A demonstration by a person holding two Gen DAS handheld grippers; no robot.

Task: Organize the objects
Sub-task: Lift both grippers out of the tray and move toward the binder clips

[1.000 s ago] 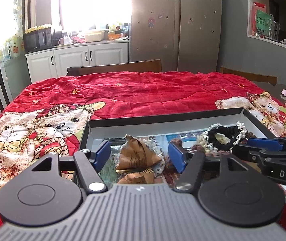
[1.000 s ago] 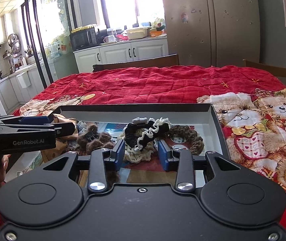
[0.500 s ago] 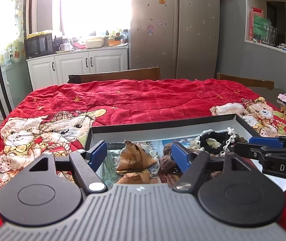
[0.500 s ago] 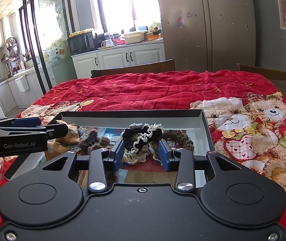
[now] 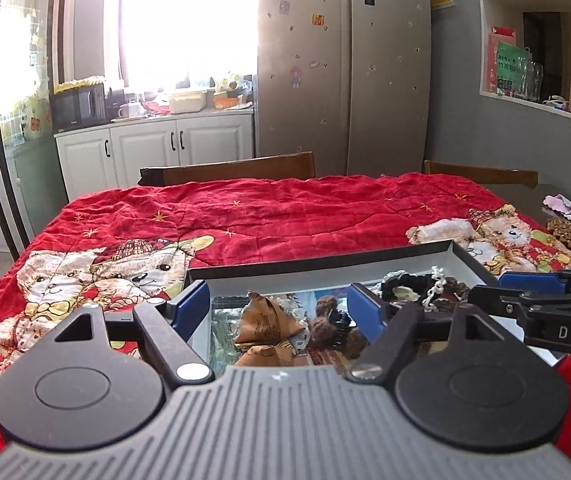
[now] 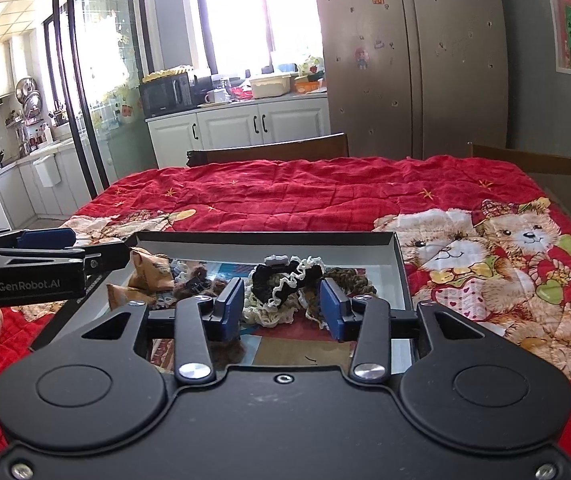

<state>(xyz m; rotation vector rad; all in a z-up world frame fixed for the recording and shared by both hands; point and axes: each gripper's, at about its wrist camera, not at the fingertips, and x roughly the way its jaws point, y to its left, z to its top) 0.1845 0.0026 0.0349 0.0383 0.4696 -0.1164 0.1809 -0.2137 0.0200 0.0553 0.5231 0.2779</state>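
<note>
Both grippers, left (image 5: 278, 306) and right (image 6: 281, 307), hang wide open over the tray (image 6: 399, 264), brown packets (image 5: 263, 322) and scrunchies (image 6: 287, 280) inside.

The quilt (image 6: 317, 196) on the table was red, with small gold stars and printed teddy bears (image 6: 497, 248). The shallow box (image 6: 399, 264) was black outside and grey-white inside. In it lay brown paper packets (image 5: 265, 322), a black scrunchie with white ruffled edge (image 6: 289, 276), and a brown knitted one (image 6: 349, 280). The gripper pads (image 6: 231, 308) were blue.
</note>
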